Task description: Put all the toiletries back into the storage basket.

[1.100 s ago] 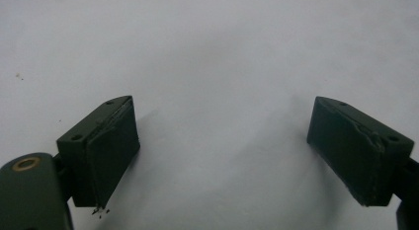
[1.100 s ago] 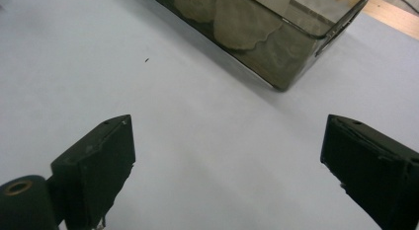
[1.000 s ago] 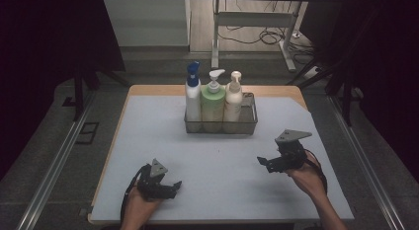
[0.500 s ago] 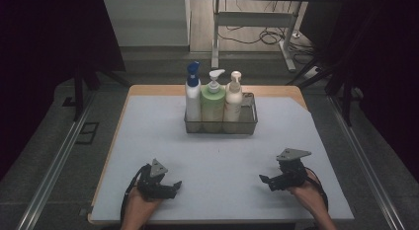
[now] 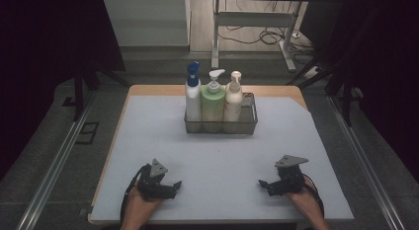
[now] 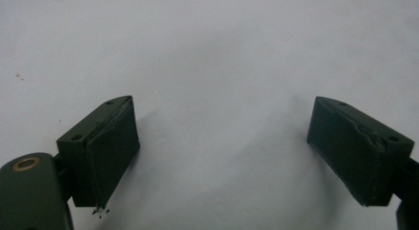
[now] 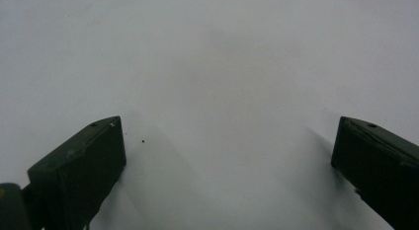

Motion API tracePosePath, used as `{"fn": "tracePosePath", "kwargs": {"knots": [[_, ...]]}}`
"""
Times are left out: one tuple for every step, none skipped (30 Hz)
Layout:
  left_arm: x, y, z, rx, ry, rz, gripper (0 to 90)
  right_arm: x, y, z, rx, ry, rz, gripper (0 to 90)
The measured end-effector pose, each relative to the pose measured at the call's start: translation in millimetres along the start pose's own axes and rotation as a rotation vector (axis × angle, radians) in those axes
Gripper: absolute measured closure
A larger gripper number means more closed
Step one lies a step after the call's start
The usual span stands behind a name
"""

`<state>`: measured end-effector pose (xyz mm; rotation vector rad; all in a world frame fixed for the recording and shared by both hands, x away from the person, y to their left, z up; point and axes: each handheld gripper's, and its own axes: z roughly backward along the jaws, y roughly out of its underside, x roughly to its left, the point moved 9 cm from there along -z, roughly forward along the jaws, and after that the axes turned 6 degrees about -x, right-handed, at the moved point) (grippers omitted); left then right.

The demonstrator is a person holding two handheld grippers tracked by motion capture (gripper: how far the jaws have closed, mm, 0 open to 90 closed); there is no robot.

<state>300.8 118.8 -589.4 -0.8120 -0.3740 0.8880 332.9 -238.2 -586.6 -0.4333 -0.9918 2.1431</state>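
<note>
Resting low on the near edge of the pale tabletop, the left tool and the right tool sit well apart, each held in a hand. Both have their jaws spread wide with nothing between them; the two gripper views show bare white surface in each gap. Far from both, toward the back of the tabletop, a wire basket holds three pump bottles side by side: blue-capped, green and cream.

Three bottles in basket (table's far middle).
</note>
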Motion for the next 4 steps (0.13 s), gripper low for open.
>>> {"fn": "tracePosePath", "kwargs": {"knots": [[-0.1, 0.0, -0.1, 0.000, 0.001, 0.000, 12.0, 0.1, 0.2, 0.0, 0.000, -0.001, -0.002, 0.0], [-0.3, 0.1, -0.1, -0.001, 0.000, 0.000, 11.9, 0.2, 0.5, 0.0, 0.000, -0.002, -0.001, 0.0], [0.0, 0.0, 0.0, 0.000, 0.001, 0.001, 11.9, 0.2, 0.8, 0.3, 0.000, 0.000, -0.002, 0.0], [-0.2, 0.1, -0.1, 0.000, 0.001, 0.002, 11.9, 0.3, 0.6, 0.1, -0.001, -0.002, -0.002, 0.0]]}}
